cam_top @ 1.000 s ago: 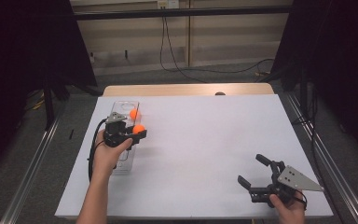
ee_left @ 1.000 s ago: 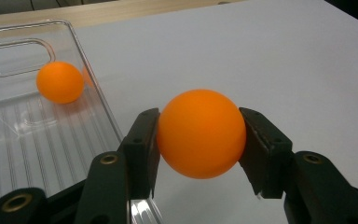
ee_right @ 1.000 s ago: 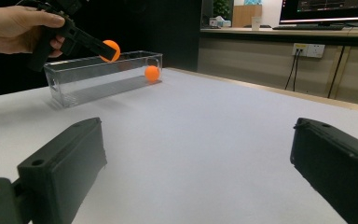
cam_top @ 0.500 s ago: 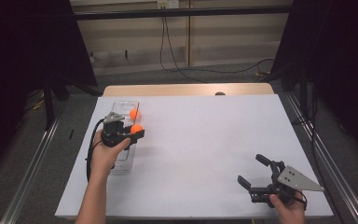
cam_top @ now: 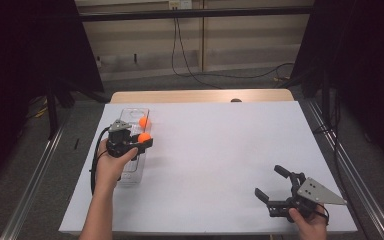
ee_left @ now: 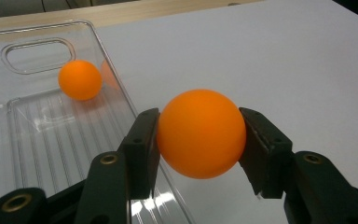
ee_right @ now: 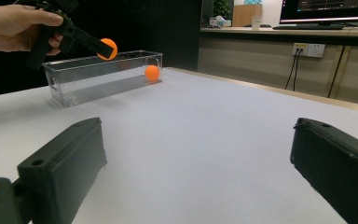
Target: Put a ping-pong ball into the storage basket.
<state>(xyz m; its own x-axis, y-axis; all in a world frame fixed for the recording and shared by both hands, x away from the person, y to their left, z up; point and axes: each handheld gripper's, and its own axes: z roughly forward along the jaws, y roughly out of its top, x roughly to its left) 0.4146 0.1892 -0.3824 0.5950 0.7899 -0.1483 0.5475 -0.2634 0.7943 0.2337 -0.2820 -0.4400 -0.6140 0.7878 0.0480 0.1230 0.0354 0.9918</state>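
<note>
1. High view: the left gripper [cam_top: 139, 141], clamped on an orange ball [cam_top: 144, 137], hangs over the clear bin's [cam_top: 130, 172] right wall; shift it inward before letting go.
2. Left gripper view: ball [ee_left: 201, 133] smooth, glossy, pinched between both pads; a second ball [ee_left: 79, 80] lies inside the bin.
3. Right gripper view: the right gripper [ee_right: 200, 172] gapes wide, holding nothing, well apart from the bin [ee_right: 98, 77].

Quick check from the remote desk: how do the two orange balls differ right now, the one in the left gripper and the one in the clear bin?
The held ball is clamped between the left gripper jaws, above the rim of the clear bin; the bin ball rests loose on the bin floor near the handle end. The held ball hangs over the bin's edge; the bin ball sits inside. Both are plain orange and look alike in size.
</note>
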